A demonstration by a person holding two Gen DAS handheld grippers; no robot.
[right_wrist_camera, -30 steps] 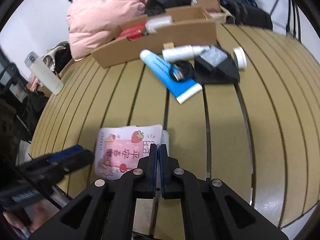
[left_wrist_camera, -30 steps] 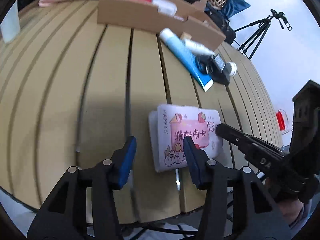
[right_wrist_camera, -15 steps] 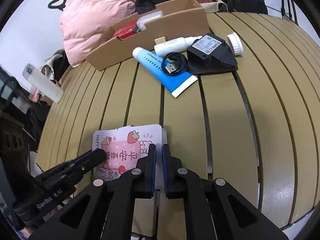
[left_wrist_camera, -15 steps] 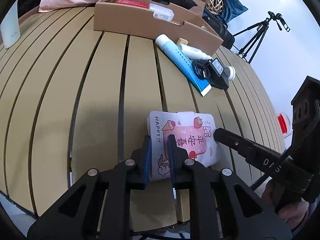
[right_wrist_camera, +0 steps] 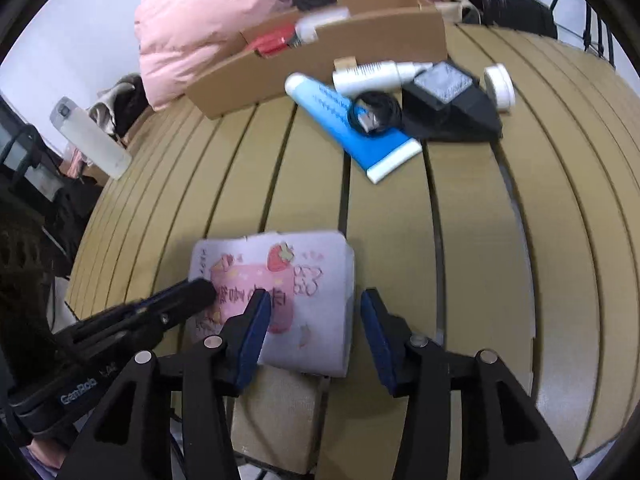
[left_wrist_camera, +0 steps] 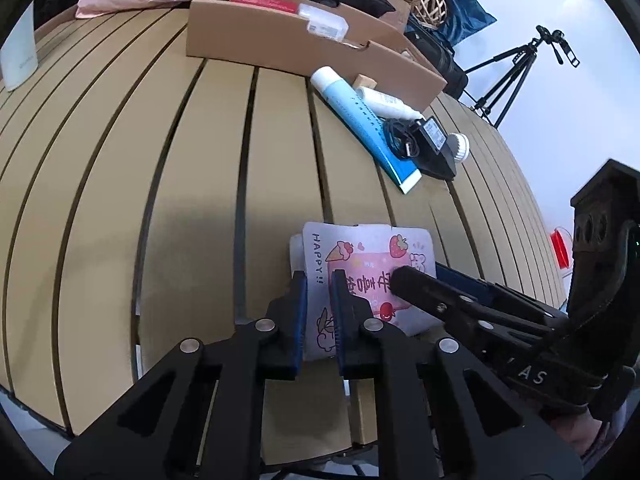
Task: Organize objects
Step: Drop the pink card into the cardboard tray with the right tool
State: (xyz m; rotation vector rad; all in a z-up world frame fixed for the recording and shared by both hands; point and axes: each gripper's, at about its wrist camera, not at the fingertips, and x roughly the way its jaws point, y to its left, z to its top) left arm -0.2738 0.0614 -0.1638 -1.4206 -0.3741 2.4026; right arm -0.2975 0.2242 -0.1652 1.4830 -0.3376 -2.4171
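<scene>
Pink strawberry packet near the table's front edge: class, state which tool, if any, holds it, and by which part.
The left tool is shut on the packet, pinching its near left edge. The right tool is open, holding nothing.

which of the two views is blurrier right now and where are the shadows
Right wrist view: motion-smeared, so print on the card packet and blue tube is unreadable. Left wrist view: sharp, "HAPPY" legible on the packet, with a broad soft shadow on the slatted table left of it. Both views: fisheye bends the slats and darkens the corners.
</scene>
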